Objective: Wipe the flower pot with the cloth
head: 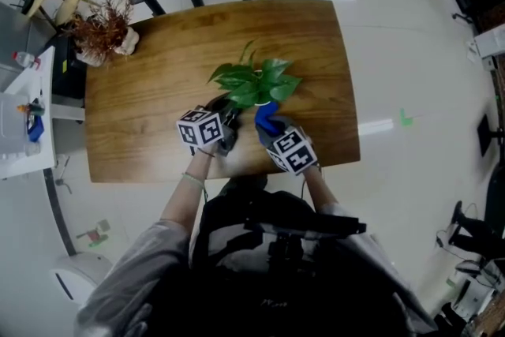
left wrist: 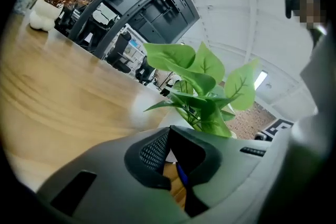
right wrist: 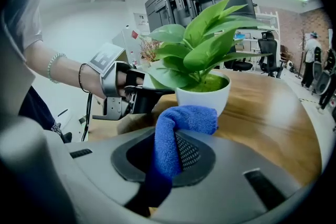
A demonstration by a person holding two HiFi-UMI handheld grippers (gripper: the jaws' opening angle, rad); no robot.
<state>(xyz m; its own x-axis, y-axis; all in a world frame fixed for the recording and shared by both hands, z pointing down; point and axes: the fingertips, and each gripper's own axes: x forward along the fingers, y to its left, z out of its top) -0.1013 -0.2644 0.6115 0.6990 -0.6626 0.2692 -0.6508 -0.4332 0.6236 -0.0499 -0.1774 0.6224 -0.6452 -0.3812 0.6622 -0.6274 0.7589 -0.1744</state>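
A white flower pot (right wrist: 207, 96) with a leafy green plant (head: 254, 81) stands near the front middle of the wooden table (head: 142, 114). My right gripper (right wrist: 170, 147) is shut on a blue cloth (right wrist: 176, 139). The cloth's folded top rests against the pot's near side. In the head view the cloth (head: 265, 116) shows just below the leaves, which hide the pot. My left gripper (right wrist: 137, 96) reaches in from the left, its jaws shut on the pot's rim. In the left gripper view the pot (left wrist: 165, 119) shows white between the nearly closed jaws of that gripper (left wrist: 170, 152).
A dried reddish plant in a white vase (head: 101, 31) stands at the table's far left corner. A white cabinet (head: 28, 114) with small items sits left of the table. The table's front edge (head: 237, 170) runs just under both grippers. Office chairs and desks stand beyond.
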